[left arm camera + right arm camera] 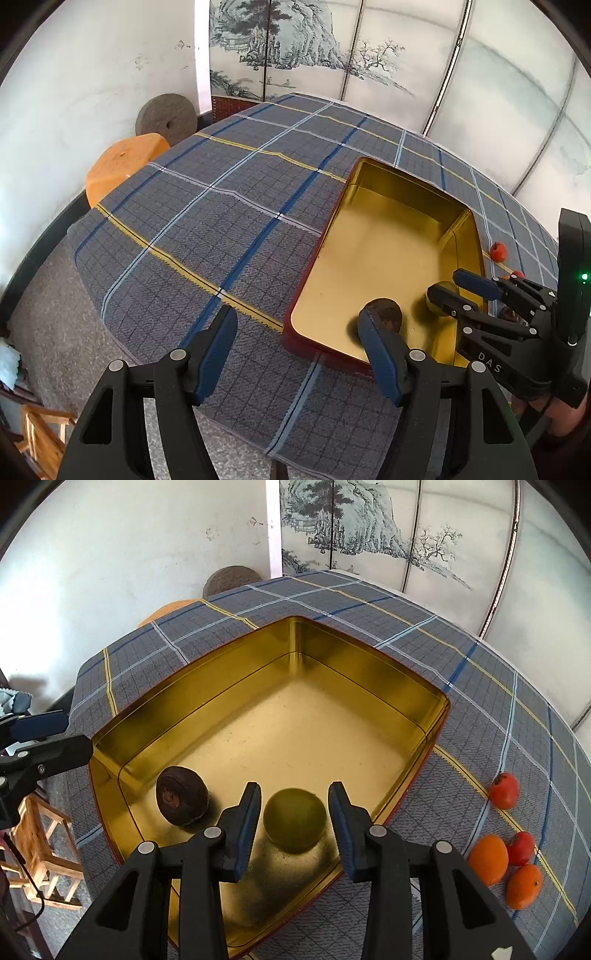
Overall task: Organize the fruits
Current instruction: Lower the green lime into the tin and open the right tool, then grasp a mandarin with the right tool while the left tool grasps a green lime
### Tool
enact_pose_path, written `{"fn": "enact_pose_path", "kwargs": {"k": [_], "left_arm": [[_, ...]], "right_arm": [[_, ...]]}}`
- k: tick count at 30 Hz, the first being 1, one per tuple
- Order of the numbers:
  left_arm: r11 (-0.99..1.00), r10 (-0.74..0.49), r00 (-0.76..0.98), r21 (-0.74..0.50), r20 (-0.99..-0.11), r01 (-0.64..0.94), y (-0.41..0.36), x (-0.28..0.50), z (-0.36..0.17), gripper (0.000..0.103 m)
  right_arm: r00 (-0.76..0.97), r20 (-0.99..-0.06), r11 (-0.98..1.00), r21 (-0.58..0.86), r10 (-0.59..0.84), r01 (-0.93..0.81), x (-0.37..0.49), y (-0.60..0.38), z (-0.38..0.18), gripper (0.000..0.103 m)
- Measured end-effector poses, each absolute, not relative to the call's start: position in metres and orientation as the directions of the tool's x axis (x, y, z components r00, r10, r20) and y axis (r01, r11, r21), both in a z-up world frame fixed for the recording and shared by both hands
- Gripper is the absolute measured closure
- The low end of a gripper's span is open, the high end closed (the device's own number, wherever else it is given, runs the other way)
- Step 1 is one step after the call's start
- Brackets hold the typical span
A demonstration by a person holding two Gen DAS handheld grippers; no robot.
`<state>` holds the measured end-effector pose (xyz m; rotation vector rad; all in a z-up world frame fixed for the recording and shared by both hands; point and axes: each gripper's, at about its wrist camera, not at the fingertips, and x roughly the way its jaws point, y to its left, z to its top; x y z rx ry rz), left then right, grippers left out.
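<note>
Because the right gripper [293, 823] held its fingers spread, untouching, around the green fruit [294, 820] lying in the gold tin [439, 716] near the worktop's near edge, withdrawal risked nudging it against the dark fruit [181, 796]; the left gripper [295, 350] was open, empty.

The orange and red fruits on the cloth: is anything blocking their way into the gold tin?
Nothing visible lies between them. The four fruits sit on the cloth just outside the tin's right wall, which they must be lifted over. Inside, only a dark fruit and a green fruit, between the open right gripper's fingers, take up room.
</note>
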<state>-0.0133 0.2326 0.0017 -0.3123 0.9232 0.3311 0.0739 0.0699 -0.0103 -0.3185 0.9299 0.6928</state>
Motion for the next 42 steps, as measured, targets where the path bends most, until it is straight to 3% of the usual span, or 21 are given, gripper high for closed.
{"fn": "enact_pose_path", "kwargs": {"k": [11, 18, 26, 40, 42], "left_arm": [[0.938, 0.118, 0.593, -0.107, -0.797, -0.331, 0.201, -0.010, 0.011, 0.034], [0.972, 0.051, 0.622, -0.104, -0.781, -0.210, 0.153, 0.002, 0.017, 0.034], [0.994, -0.043, 0.608, -0.097, -0.793, -0.057, 0.090, 0.012, 0.010, 0.034], [0.993, -0.120, 0.562, -0.099, -0.819, 0.068, 0.027, 0.024, -0.010, 0.034], [0.991, -0.132, 0.557, -0.101, -0.820, 0.086, 0.020, 0.027, -0.013, 0.034]], "right_arm": [[0.441, -0.754, 0.764, 0.122, 0.487, -0.634, 0.053, 0.030, 0.015, 0.057], [0.529, -0.743, 0.856, 0.112, 0.410, -0.505, 0.025, -0.060, 0.021, 0.057], [0.533, -0.801, 0.933, 0.085, 0.273, -0.350, 0.014, -0.149, -0.008, 0.057], [0.542, -0.794, 0.921, 0.055, 0.275, -0.386, 0.029, -0.145, -0.039, 0.057], [0.538, -0.792, 0.916, 0.067, 0.290, -0.395, 0.032, -0.144, -0.039, 0.063]]}}
